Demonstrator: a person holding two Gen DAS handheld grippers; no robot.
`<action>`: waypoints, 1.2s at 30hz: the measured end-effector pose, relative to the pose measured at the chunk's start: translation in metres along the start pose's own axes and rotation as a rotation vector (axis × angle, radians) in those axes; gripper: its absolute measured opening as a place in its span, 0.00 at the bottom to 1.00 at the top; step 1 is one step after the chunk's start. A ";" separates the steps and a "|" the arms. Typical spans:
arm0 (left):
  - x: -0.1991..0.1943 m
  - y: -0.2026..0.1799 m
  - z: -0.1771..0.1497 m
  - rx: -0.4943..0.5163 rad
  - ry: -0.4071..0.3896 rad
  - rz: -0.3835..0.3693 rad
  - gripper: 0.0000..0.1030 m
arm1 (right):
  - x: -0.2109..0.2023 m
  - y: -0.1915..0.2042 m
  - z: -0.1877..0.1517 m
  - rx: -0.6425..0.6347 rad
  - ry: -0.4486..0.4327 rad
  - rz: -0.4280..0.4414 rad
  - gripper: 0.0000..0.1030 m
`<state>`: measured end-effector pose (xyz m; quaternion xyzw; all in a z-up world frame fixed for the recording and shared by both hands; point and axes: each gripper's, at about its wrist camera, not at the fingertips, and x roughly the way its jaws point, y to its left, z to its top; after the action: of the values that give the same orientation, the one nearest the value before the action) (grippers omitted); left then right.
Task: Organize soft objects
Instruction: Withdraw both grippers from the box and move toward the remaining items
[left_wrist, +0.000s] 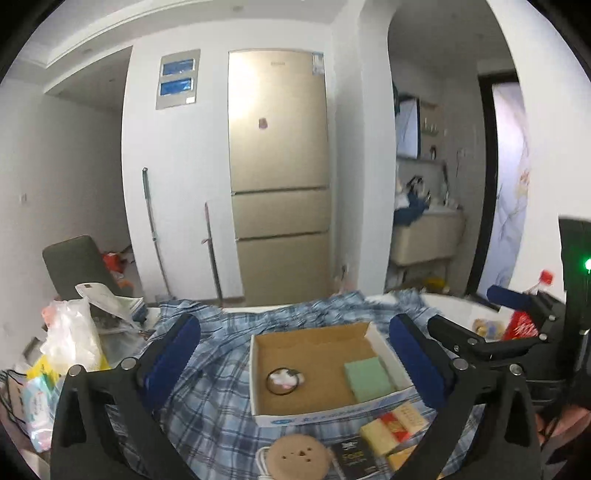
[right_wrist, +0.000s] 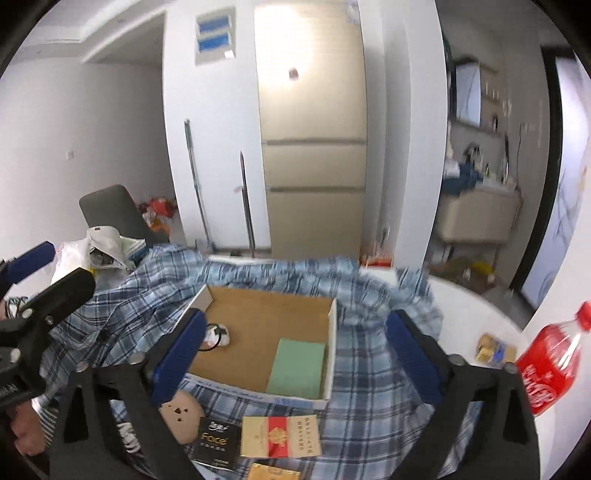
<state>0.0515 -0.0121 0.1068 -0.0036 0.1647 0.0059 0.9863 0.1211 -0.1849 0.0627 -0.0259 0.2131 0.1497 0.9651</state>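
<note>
A tall gold refrigerator (left_wrist: 279, 166) stands against the far wall. A red soda bottle (right_wrist: 546, 363) stands at the table's right edge. A grey chair (right_wrist: 112, 216) sits left.

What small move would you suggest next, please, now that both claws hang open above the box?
Probably lower the left claw toward the round tan pad lying on the plaid cloth before the cardboard box. The green sponge and hair tie already sit inside; both claws are empty.
</note>
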 end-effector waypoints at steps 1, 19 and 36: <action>-0.004 0.002 -0.002 -0.006 -0.015 -0.009 1.00 | -0.005 -0.001 -0.003 0.002 -0.023 -0.011 1.00; -0.007 0.023 -0.067 -0.006 0.111 -0.076 1.00 | -0.021 -0.011 -0.064 0.070 0.107 -0.115 1.00; 0.019 0.038 -0.136 -0.031 0.228 -0.076 1.00 | 0.006 0.007 -0.132 0.039 0.296 -0.074 1.00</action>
<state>0.0245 0.0248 -0.0277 -0.0256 0.2753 -0.0292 0.9606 0.0711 -0.1917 -0.0593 -0.0367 0.3550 0.1042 0.9283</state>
